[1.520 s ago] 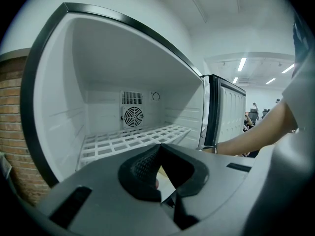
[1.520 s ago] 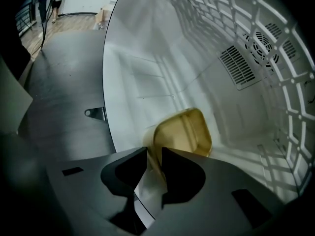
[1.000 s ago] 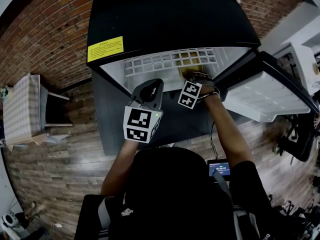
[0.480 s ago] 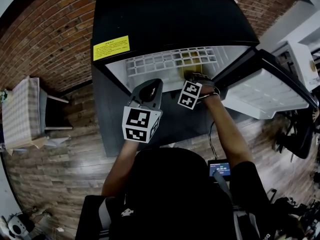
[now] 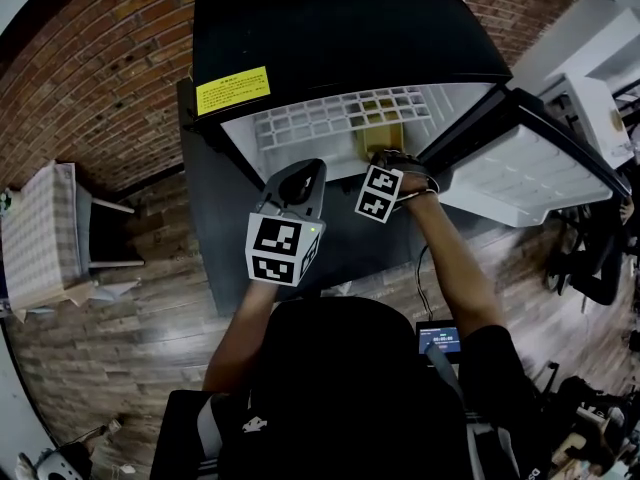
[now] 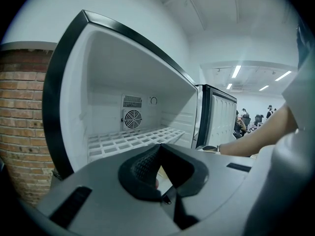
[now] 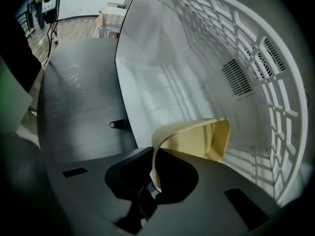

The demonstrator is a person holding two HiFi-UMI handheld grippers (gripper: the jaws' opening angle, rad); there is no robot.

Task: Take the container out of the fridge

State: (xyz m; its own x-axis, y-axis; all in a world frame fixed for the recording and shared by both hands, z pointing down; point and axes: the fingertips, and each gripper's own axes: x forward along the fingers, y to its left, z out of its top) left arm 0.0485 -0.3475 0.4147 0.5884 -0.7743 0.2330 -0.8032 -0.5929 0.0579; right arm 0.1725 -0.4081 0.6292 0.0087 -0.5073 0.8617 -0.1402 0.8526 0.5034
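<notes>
The black fridge (image 5: pixel 340 28) stands open, its white grid shelf (image 5: pixel 310 123) showing. A pale yellow container (image 5: pixel 378 126) sits at the shelf's front right. My right gripper (image 5: pixel 384 154) points steeply down at it. In the right gripper view its jaws have just been closing, and the right gripper (image 7: pixel 153 154) is shut on the near wall of the container (image 7: pixel 199 140). My left gripper (image 5: pixel 303 168) is held in front of the shelf, apart from the container. In the left gripper view, the left gripper (image 6: pixel 160 147) has its tips together with nothing held.
The fridge door (image 5: pixel 520 163) hangs open at the right. The fridge's back wall holds a fan (image 6: pixel 132 118). A cloth-covered table (image 5: pixel 40 233) stands on the wooden floor at the left. A small screen (image 5: pixel 440 338) hangs by the person's right side.
The right hand has shifted slightly at the shelf's front and the yellow container shows more clearly under it. The left gripper has stayed where it was.
</notes>
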